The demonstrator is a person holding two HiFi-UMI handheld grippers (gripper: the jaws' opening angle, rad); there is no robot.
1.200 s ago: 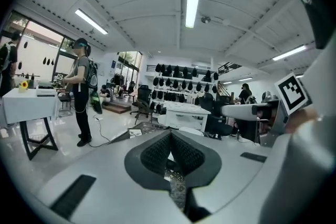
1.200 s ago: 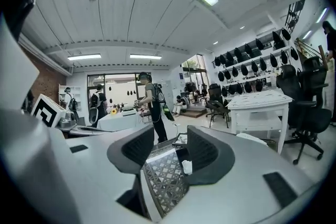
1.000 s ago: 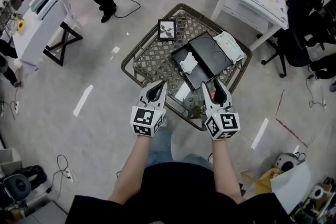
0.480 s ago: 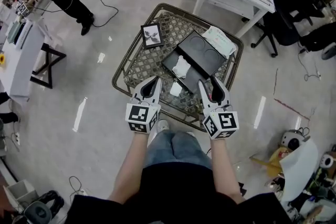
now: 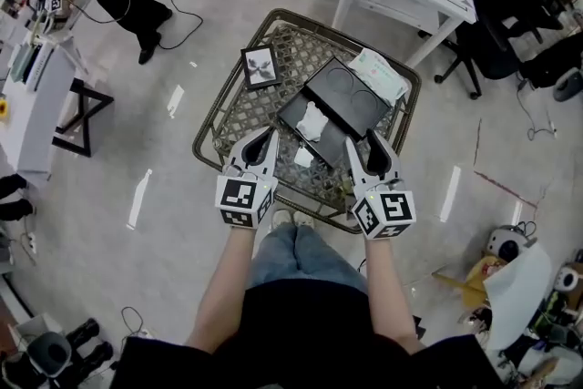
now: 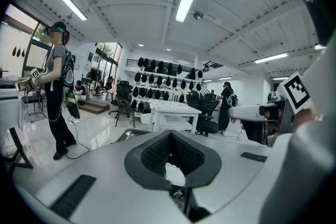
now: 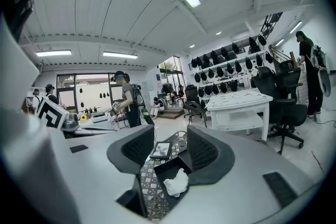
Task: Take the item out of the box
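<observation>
Both hand-held grippers over the worktop [image 5: 239, 109]
I am keeping my left hand-held gripper [image 5: 270, 132] pressed together and my right hand-held gripper [image 5: 364, 141] apart; the white item [image 5: 312, 119] is lying inside the black box [image 5: 293, 116].

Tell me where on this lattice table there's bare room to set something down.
Bare lattice runs along the table's left side, between the picture frame and the near-left rim. The right half is crowded: open black box, black lid, white packet.
</observation>
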